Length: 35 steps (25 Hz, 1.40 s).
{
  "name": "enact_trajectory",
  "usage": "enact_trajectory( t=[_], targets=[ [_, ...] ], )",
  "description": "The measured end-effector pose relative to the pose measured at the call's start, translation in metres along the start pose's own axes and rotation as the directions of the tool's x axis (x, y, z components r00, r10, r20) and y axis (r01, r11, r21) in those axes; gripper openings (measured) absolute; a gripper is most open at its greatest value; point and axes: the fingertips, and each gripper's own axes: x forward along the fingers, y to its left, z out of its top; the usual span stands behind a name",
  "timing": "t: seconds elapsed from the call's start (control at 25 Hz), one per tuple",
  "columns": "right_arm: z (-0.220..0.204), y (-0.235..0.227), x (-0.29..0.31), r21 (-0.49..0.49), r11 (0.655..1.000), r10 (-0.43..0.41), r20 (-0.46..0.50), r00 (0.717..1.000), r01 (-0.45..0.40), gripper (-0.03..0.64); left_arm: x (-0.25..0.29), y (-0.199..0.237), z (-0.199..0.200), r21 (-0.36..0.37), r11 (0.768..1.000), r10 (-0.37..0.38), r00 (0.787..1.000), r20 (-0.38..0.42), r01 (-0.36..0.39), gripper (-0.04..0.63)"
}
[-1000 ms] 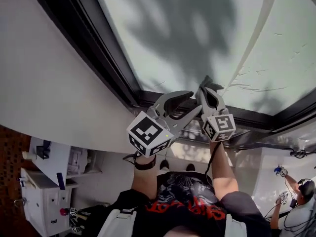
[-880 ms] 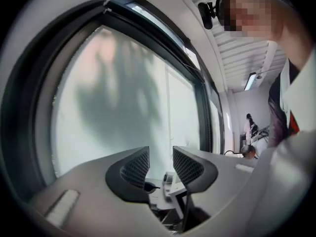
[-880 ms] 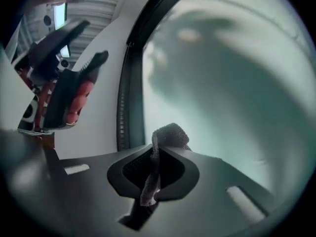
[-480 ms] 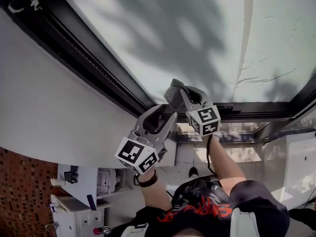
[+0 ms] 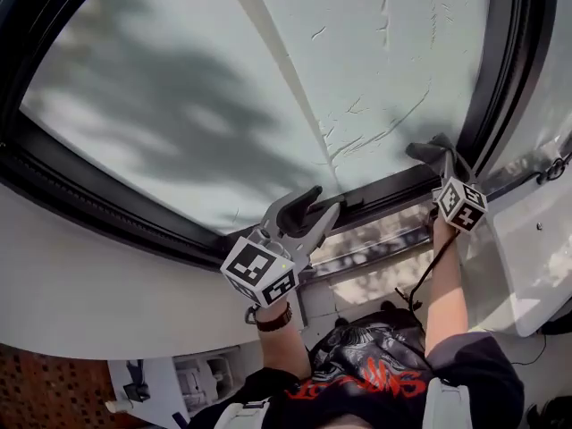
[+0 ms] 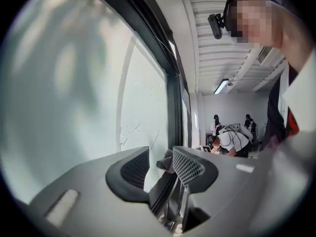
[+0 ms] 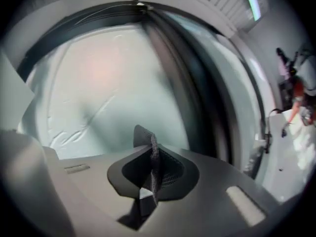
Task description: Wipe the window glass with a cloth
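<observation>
The window glass (image 5: 223, 105) fills the upper head view inside a black frame (image 5: 107, 208). My right gripper (image 5: 438, 155) is at the glass's lower right corner, by the frame's upright bar, shut on a dark grey cloth (image 5: 422, 150). In the right gripper view the cloth (image 7: 143, 132) stands pinched between the jaws of the right gripper (image 7: 150, 147), in front of the glass (image 7: 98, 78). My left gripper (image 5: 308, 206) hovers at the bottom frame bar, open and holding nothing. In the left gripper view, the left gripper (image 6: 160, 154) shows glass (image 6: 64, 93) to its left.
A white wall (image 5: 89, 302) lies under the frame. The frame's right upright (image 5: 505, 61) borders a white panel (image 5: 536, 239). Streaky marks (image 5: 366, 132) cross the lower glass. Other people (image 6: 232, 139) work far back in the room.
My right gripper has swept to the right along the bottom of the glass with the cloth, ending at the right frame bar. The left gripper has stayed near the bottom bar.
</observation>
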Motion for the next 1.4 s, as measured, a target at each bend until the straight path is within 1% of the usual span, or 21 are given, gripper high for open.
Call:
enact_trajectory(
  t=[0.08,0.12,0.16,0.24,0.32,0.36,0.4,0.44,0.48,0.56,0.64,0.68,0.76,0.84,0.88,0.92,1.0,1.16,1.28,1.32,1.4],
  targets=[
    [0.02,-0.056,-0.019,0.072,0.98,-0.194,0.097,0.976,0.188,0.018,0.002,-0.003,-0.002,0.006,1.0,0.015,1.0,-0.011,-0.015,0.146],
    [0.027,-0.065,-0.027,0.094,0.969,-0.243,0.154,0.958,0.23,0.018,0.0,-0.001,-0.002,0.007,0.999,0.033,0.999,-0.015,-0.033,0.146],
    [0.031,-0.06,-0.03,0.096,0.969,-0.243,0.199,0.949,0.228,0.018,-0.003,0.001,-0.003,0.006,0.999,0.053,0.998,-0.018,-0.052,0.146],
    [0.021,-0.011,-0.022,0.058,0.991,-0.128,0.223,0.966,0.118,0.018,-0.012,0.007,-0.003,0.007,0.996,0.088,0.996,-0.022,-0.088,0.146],
    [-0.004,0.075,-0.012,0.01,0.997,0.076,0.188,0.979,-0.079,0.018,-0.026,0.013,-0.003,0.016,0.992,0.126,0.992,-0.027,-0.125,0.146],
    [-0.021,0.129,-0.013,-0.015,0.98,0.2,0.159,0.967,-0.2,0.018,-0.037,0.016,-0.003,0.02,0.988,0.155,0.988,-0.028,-0.154,0.146],
    [-0.04,0.187,-0.021,-0.039,0.944,0.33,0.124,0.936,-0.328,0.018,-0.052,0.019,-0.003,0.022,0.981,0.192,0.981,-0.028,-0.192,0.146],
    [-0.061,0.247,-0.036,-0.059,0.89,0.456,0.083,0.886,-0.453,0.018,-0.069,0.022,-0.003,0.024,0.972,0.234,0.972,-0.027,-0.234,0.146],
    [-0.082,0.304,-0.055,-0.071,0.82,0.571,0.036,0.82,-0.568,0.018,-0.086,0.027,-0.004,0.024,0.961,0.275,0.961,-0.026,-0.275,0.146],
    [-0.124,0.404,-0.1,-0.074,0.651,0.753,-0.062,0.655,-0.755,0.018,-0.12,0.035,-0.005,0.022,0.936,0.351,0.936,-0.024,-0.35,0.146],
    [-0.161,0.478,-0.141,-0.048,0.499,0.857,-0.121,0.501,-0.865,0.018,-0.154,0.043,-0.007,0.018,0.908,0.419,0.908,-0.026,-0.419,0.146],
    [-0.174,0.504,-0.157,-0.027,0.449,0.884,-0.131,0.448,-0.893,0.018,-0.171,0.045,-0.009,0.017,0.892,0.451,0.892,-0.029,-0.451,0.146],
    [-0.196,0.539,-0.178,0.017,0.386,0.913,-0.152,0.38,-0.922,0.018,-0.203,0.048,-0.011,0.019,0.859,0.512,0.859,-0.035,-0.511,0.146],
    [-0.211,0.553,-0.181,0.039,0.369,0.915,-0.188,0.356,-0.928,0.018,-0.229,0.052,-0.011,0.013,0.83,0.558,0.829,-0.028,-0.558,0.146],
    [-0.215,0.551,-0.174,0.041,0.385,0.906,-0.204,0.37,-0.922,0.018,-0.237,0.054,-0.012,0.005,0.821,0.571,0.82,-0.024,-0.571,0.144],
    [-0.218,0.541,-0.163,0.04,0.418,0.891,-0.216,0.4,-0.908,0.018,-0.242,0.056,-0.013,-0.004,0.818,0.576,0.817,-0.022,-0.576,0.144],
    [-0.213,0.508,-0.13,0.036,0.514,0.84,-0.221,0.495,-0.857,0.018,-0.24,0.058,-0.018,-0.017,0.826,0.563,0.826,-0.03,-0.564,0.144],
    [-0.168,0.411,-0.071,-0.006,0.696,0.709,-0.15,0.689,-0.718,0.018,-0.209,0.062,-0.026,-0.03,0.868,0.494,0.868,-0.054,-0.496,0.144],
    [-0.121,0.301,-0.032,-0.04,0.837,0.543,-0.065,0.837,-0.546,0.018,-0.165,0.058,-0.028,-0.04,0.913,0.404,0.913,-0.049,-0.406,0.144],
    [-0.105,0.262,-0.018,-0.05,0.874,0.482,-0.04,0.875,-0.483,0.018,-0.15,0.055,-0.03,-0.035,0.926,0.375,0.925,-0.058,-0.377,0.144],
    [-0.079,0.191,0.005,-0.089,0.92,0.382,-0.008,0.924,-0.381,0.018,-0.126,0.048,-0.037,-0.002,0.942,0.334,0.936,-0.107,-0.337,0.144]
  ],
)
